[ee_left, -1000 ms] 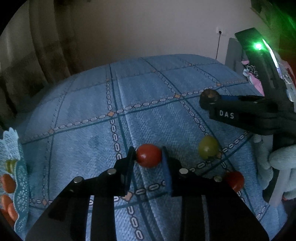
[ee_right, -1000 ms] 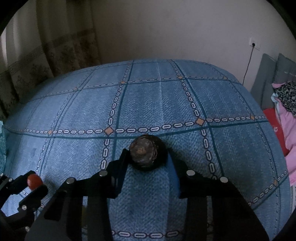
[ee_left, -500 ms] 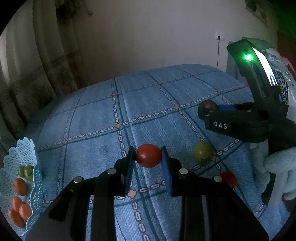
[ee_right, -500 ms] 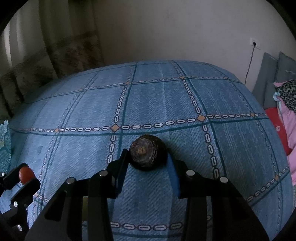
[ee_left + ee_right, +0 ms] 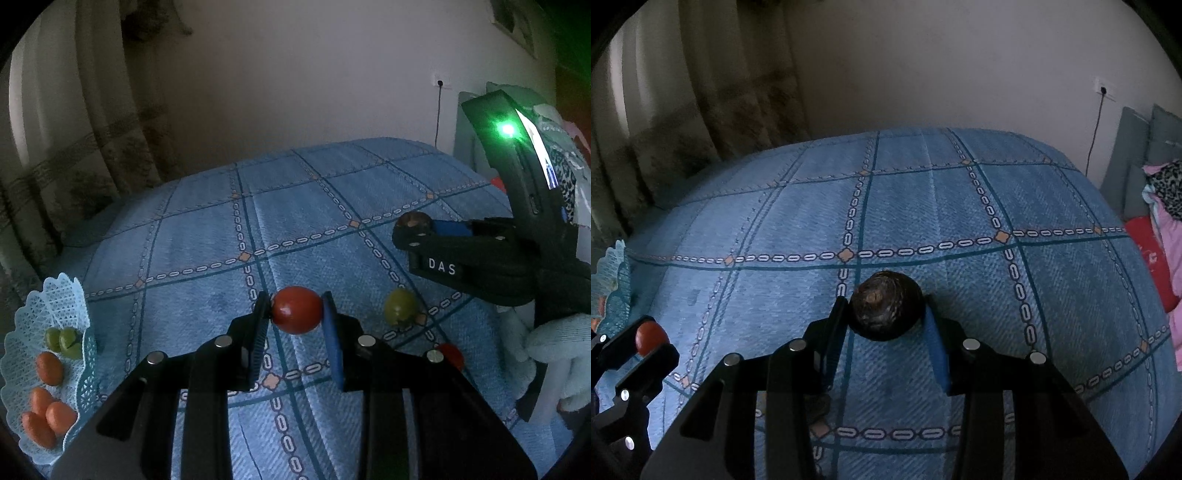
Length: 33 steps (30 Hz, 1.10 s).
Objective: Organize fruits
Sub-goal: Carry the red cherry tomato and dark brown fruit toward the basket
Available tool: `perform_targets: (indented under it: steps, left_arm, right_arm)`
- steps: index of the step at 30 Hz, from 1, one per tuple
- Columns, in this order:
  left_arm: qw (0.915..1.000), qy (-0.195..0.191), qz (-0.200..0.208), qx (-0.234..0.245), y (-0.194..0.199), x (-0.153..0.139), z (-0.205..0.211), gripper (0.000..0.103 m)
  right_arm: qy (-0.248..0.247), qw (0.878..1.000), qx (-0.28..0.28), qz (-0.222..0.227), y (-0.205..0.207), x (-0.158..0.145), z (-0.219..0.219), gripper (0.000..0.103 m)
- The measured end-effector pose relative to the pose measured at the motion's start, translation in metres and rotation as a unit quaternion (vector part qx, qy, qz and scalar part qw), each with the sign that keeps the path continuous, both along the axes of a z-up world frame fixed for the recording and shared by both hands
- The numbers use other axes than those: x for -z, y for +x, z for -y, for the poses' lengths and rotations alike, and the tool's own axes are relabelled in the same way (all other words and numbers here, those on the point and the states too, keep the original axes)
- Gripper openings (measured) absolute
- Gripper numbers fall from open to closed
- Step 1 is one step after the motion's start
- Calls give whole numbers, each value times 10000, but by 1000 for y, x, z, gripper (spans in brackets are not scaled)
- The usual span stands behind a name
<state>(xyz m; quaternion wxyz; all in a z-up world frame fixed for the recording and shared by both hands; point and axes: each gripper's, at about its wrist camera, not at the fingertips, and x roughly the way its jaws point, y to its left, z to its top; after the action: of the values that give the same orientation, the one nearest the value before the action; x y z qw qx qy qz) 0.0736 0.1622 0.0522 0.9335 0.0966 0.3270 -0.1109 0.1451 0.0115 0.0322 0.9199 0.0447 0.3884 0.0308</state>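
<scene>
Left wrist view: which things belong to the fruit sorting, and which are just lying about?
Job:
- red tomato held by left gripper
- dark round fruit held by right gripper
- green fruit
- lace basket

Lying about:
- curtain
- wall socket

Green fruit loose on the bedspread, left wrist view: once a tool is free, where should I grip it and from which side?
Grip the green fruit across its widest middle, coming straight down from above. It is small and rounded and sits alone on the flat bedspread, so its sides look clear; the small red fruit lies apart, nearer the camera. Both tools are full now: left tool holds the red tomato.
</scene>
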Motion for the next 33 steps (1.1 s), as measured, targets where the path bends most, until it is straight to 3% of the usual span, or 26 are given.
perform_targets:
  steps: [15, 26, 30, 33]
  left_arm:
    - [9973, -653, 47, -333, -16, -20, -59, 29]
    - [9941, -875, 79, -640, -21, -21, -87, 29]
    - [9938, -890, 127, -661, -23, -23, -88, 29]
    - [9936, -890, 158, -679, -26, -26, -87, 29]
  right_arm:
    - [98, 9995, -210, 213, -32, -17, -22, 41]
    - [480, 9987, 199, -1, -17, -7, 9, 43]
    - [498, 9986, 158, -2, -13, -1, 8, 56]
    - [361, 9993, 102, -53, -5, 4, 5, 56]
